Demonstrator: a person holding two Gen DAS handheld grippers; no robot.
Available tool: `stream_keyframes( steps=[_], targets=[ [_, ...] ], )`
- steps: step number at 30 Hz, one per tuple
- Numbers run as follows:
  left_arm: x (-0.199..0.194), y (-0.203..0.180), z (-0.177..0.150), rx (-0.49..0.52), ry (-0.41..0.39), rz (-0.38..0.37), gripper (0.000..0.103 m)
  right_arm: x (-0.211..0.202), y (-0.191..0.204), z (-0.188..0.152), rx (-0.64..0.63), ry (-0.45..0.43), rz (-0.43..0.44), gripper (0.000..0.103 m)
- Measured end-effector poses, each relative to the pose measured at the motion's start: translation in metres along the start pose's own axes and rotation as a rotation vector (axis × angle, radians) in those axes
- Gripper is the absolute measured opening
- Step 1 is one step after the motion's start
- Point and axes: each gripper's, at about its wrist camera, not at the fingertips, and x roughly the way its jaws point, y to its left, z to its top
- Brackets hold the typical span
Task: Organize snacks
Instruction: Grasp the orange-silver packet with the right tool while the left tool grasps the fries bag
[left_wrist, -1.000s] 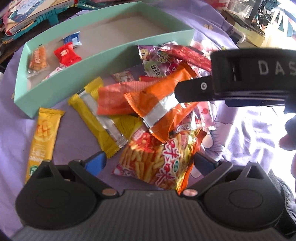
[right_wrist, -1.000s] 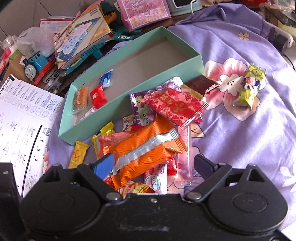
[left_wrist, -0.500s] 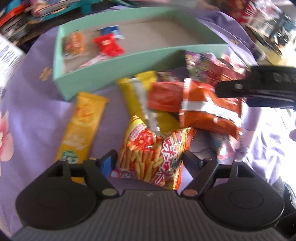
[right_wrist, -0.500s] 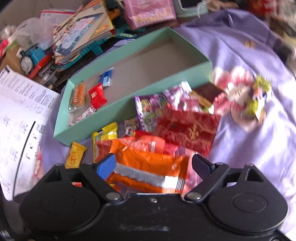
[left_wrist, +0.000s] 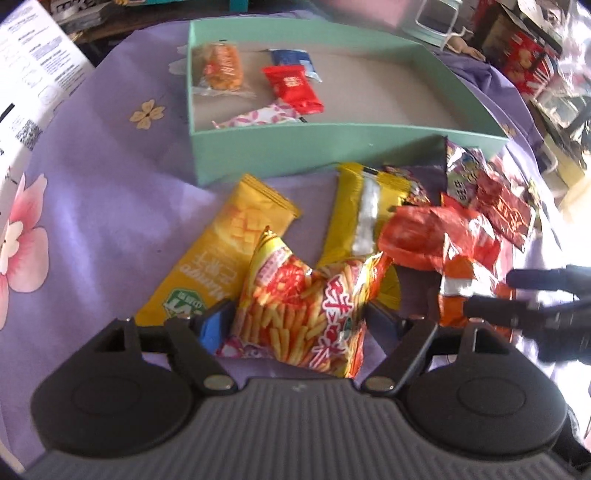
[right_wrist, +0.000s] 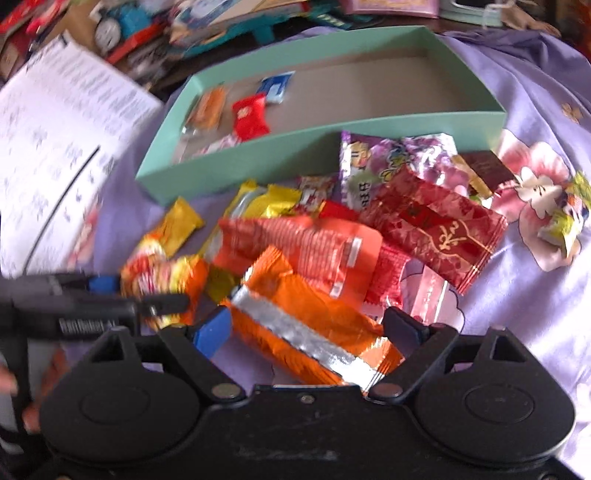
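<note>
A lilac floral cloth (left_wrist: 96, 192) covers the whole surface, and on it sits a long mint-green box (left_wrist: 332, 147), its near wall facing both cameras. To the left of the box lies a white printed instruction sheet (right_wrist: 55, 147); behind it, a clutter of toys and books, among them a blue toy train (right_wrist: 118, 22).

A loose heap of snack packets lies on the cloth just in front of the box – a dark red foil packet (right_wrist: 436, 225) and a purple sweet bag (right_wrist: 388, 162) on its right side, a yellow mango bar (left_wrist: 225, 254) on the left, a yellow wafer packet (left_wrist: 362, 214) in the middle.

The left hand-held gripper (left_wrist: 299, 325) is closed on a crisp-stick bag (left_wrist: 306, 295), red and yellow, which crumples between its fingers. The right hand-held gripper (right_wrist: 306, 328) grips an orange wafer packet (right_wrist: 310, 325) with a silver seam, lying slantwise between the fingers.

Inside the box, at its left end, lie four small items: an orange snack in clear wrap (left_wrist: 221, 70), a red sweet packet (left_wrist: 291, 88), a blue sachet (left_wrist: 295, 61) and a pink-patterned white stick (left_wrist: 258, 116) against the near wall – the rest of the box floor is bare cardboard
</note>
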Motion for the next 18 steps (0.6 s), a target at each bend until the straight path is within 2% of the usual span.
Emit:
stream_keyframes(
  steps=[5,9,10,13,18],
  targets=[
    [0.003,0.0,0.001,0.002,-0.003,0.006,0.08,0.014,0.02,-0.005,-0.104,0.044,-0.013,0.086],
    [0.004,0.002,0.0,0.002,-0.003,0.005,0.08,0.02,0.038,-0.015,-0.215,0.049,-0.058,0.085],
    [0.004,0.002,0.0,0.001,-0.002,0.005,0.08,0.02,0.041,-0.017,-0.232,0.043,-0.067,0.078],
    [0.005,0.0,0.0,0.006,-0.002,0.018,0.079,0.019,0.04,-0.022,-0.228,0.015,-0.079,0.074],
    [-0.002,-0.008,-0.002,0.026,-0.023,0.055,0.064,0.009,0.036,-0.02,-0.17,-0.023,-0.041,0.071]
  ],
)
